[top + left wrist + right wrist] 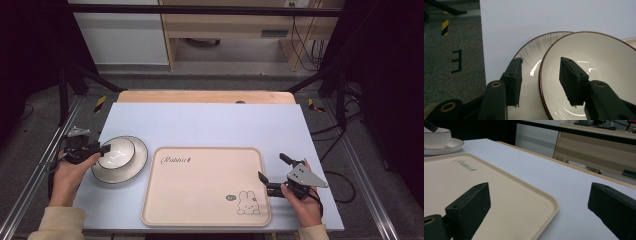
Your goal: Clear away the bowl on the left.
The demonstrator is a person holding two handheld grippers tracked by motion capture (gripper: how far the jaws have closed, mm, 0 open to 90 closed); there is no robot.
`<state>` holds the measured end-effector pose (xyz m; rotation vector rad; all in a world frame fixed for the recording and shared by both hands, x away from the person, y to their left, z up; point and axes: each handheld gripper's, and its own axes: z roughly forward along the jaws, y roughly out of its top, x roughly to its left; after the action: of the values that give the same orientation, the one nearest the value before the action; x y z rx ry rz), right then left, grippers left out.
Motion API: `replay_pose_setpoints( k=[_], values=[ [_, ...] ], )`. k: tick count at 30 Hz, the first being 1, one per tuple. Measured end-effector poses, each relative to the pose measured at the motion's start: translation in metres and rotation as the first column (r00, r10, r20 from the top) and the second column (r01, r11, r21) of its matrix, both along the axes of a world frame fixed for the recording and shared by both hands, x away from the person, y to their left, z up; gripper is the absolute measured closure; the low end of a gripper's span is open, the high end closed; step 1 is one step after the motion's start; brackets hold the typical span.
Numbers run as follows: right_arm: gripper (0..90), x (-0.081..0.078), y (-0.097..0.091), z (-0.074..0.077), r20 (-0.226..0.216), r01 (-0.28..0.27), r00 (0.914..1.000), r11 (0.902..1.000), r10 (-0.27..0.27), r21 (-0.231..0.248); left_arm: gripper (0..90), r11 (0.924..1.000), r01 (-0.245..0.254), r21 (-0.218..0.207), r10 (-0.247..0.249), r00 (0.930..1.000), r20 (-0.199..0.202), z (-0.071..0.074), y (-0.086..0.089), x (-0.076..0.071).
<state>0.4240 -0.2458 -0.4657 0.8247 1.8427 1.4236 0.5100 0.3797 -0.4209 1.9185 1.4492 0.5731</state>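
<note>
A person sat at a pale blue bench (210,120), a two-fingered gripper in each hand, forearms coming in from the near edge in cream sleeves.

The left hand (70,172) lay at the bench's left edge, its wrist angled inward so that the left gripper (102,148) pointed to the right, roughly level, at a white bowl (117,152). The bowl sat on a white plate (131,167) with a dark rim, just left of a large beige tray (200,200).

In the left gripper view, the fingers (514,80) straddled the near rim of the bowl (594,62): one finger stood outside, above the plate (534,50), and the other stood inside the bowl. The fingers were partly open, with a clear gap on both sides of the rim, so nothing was gripped.

The right hand (302,200) rested near the bench's right front corner, just beside the tray's right edge, its wrist bent so that the right gripper (272,168) pointed left and away. Its fingers stood wide apart and held nothing. In the right gripper view, one finger (471,203) hovered over the tray (506,195) and the other over the bare bench (544,170), with the tray's corner between them. Bowl and plate sat well apart from this gripper, at the far left.

The tray carried a printed word and a small rabbit drawing (248,203) near its front right corner.
</note>
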Motion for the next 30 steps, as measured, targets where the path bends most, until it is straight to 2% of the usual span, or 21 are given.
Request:
replay_pose_setpoints(
  k=[2, 6, 8, 12, 18, 23, 28, 30],
  values=[
    [4.7, 0.0, 0.0, 0.0, -0.001, -0.001, 1.0, 1.0, 0.001, -0.001, 55.6, 1.0, 0.003, 0.002, -0.003, 0.9995, -0.031, -0.001, 0.0, 0.0],
    [4.8, 0.0, 0.001, 0.0, -0.004, -0.002, 1.0, 1.0, 0.002, -0.004, 59.3, 0.9999, -0.001, -0.011, 0.0, 0.9985, -0.055, -0.004, -0.001, 0.002],
    [4.8, 0.0, 0.001, 0.0, -0.006, -0.001, 1.0, 1.0, 0.001, -0.005, 59.6, 0.9999, 0.012, -0.001, -0.012, 0.9978, -0.065, -0.006, -0.002, 0.003],
    [4.8, 0.0, 0.001, -0.001, -0.007, -0.003, 1.0, 1.0, 0.003, -0.005, 62.5, 0.9998, 0.004, -0.018, -0.005, 0.9978, -0.067, -0.009, -0.003, 0.004],
    [4.8, 0.0, 0.002, 0.0, -0.008, -0.005, 1.0, 1.0, 0.005, -0.001, 67.1, 1.0, 0.005, 0.007, -0.004, 0.9953, -0.097, -0.01, -0.005, 0.005],
    [4.8, 0.0, 0.002, 0.0, -0.008, -0.007, 0.9999, 1.0, 0.007, -0.002, 72.3, 1.0, -0.006, 0.001, 0.006, 0.9957, -0.092, -0.01, -0.006, 0.005],
    [4.8, 0.0, 0.003, 0.0, -0.012, -0.009, 0.9999, 1.0, 0.009, -0.005, 75.0, 0.9999, -0.001, 0.011, 0.002, 0.9931, -0.117, -0.012, -0.005, 0.006],
    [4.9, 0.0, 0.003, 0.0, -0.012, -0.009, 0.9999, 0.9999, 0.009, -0.005, 76.2, 1.0, -0.008, 0.005, 0.009, 0.9936, -0.113, -0.013, -0.006, 0.006]
  ],
)
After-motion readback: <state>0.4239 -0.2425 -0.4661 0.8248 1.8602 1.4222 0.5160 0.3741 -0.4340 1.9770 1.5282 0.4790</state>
